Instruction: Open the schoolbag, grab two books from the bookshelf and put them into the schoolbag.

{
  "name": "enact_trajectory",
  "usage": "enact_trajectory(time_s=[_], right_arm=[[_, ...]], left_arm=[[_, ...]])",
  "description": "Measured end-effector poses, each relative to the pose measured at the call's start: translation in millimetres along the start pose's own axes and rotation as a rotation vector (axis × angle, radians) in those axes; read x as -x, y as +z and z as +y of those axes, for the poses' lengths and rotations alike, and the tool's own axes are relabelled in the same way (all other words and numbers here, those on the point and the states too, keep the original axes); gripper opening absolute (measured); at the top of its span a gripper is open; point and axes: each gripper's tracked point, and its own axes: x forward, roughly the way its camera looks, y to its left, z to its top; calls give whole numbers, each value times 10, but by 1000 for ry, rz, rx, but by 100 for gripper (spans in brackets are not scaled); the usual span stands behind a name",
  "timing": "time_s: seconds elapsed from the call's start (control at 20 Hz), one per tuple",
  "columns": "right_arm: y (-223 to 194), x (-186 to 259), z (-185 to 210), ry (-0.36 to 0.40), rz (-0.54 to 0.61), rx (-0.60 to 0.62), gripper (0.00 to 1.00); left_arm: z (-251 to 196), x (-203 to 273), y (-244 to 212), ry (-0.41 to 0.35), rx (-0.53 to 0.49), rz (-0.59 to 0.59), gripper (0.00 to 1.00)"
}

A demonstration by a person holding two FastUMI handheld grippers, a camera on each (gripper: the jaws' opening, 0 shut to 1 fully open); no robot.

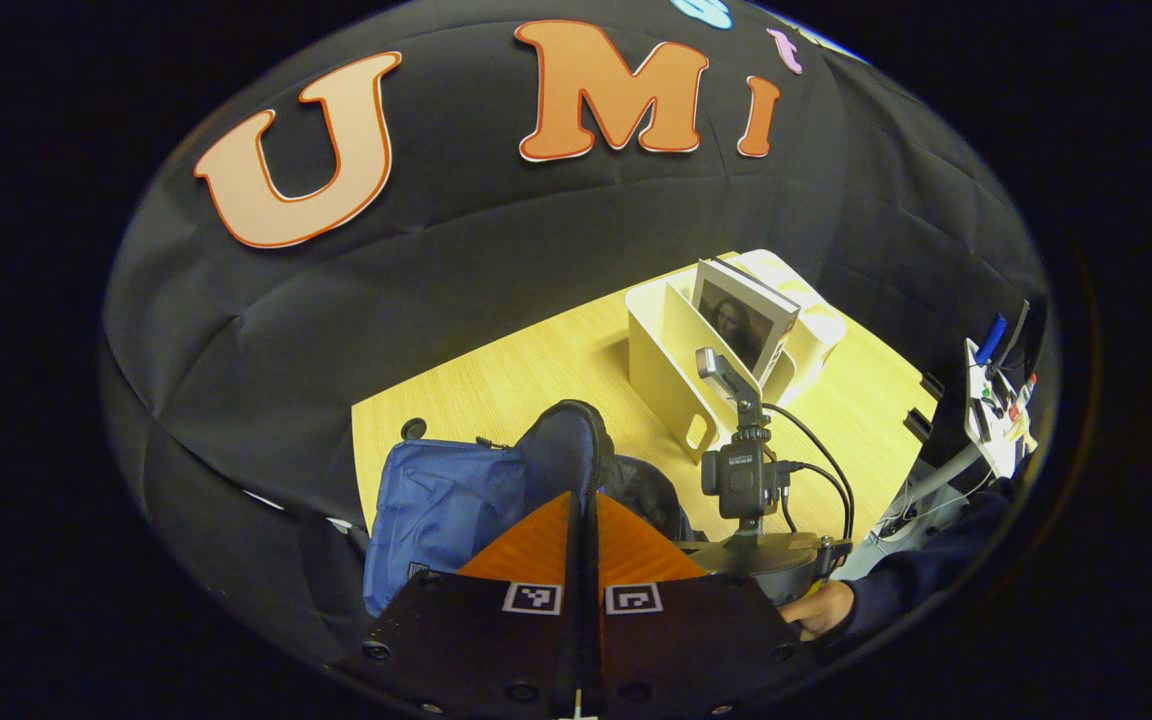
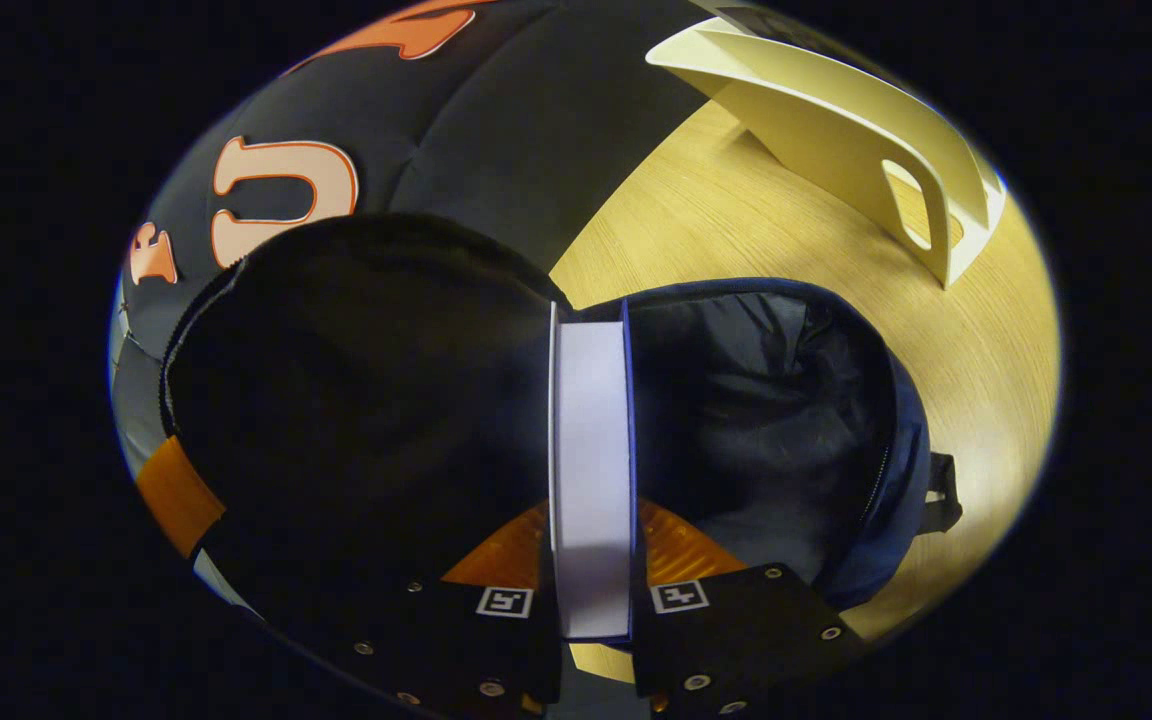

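Our right claw [image 2: 591, 560] clamps a book [image 2: 591, 450] by its covers, page edges facing us, above the open blue schoolbag [image 2: 786, 400] on the counter [image 2: 736, 220]. Our left claw [image 1: 581, 545] pinches the schoolbag's flap. Another book [image 1: 741, 320] stands in the cream bookshelf [image 1: 661, 370].

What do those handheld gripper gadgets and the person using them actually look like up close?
Each gripper has a dark, flat body studded with small screws and carries two square black-and-white markers near its fingers. In the left gripper view, the right gripper carries a small dark camera on a round base, with black cables looping off it. The hand holding it comes out of a dark navy sleeve.
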Motion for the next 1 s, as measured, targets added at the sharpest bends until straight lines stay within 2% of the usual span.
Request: enact_trajectory(time_s=[0.05, 0.1, 0.15, 0.35, 0.4, 0.55, 0.9, 1.0], right_arm=[[-13, 4, -11, -20, 23, 3, 34], [-21, 3, -140, -89, 30, 22, 35], [10, 64, -259, -136, 33, 46, 42], [72, 205, -345, -198, 50, 84, 96], [115, 251, -363, -210, 49, 104, 97], [286, 459, -585, -328, 32, 182, 97], [828, 1048, -795, -460, -49, 324, 97], [940, 1259, -940, -518, -55, 357, 97]], left_arm=[[61, -1, -5, 8, 6, 0, 2], [101, 8, -20, 17, 9, 2, 2], [117, -6, -15, 19, 14, 3, 2], [116, -34, -16, 16, 29, -1, 2], [122, -32, -18, 15, 32, -3, 2], [151, -64, -50, 18, 40, 2, 2], [124, -114, -55, -2, 50, -4, 2], [147, -123, -85, -2, 56, -3, 2]])
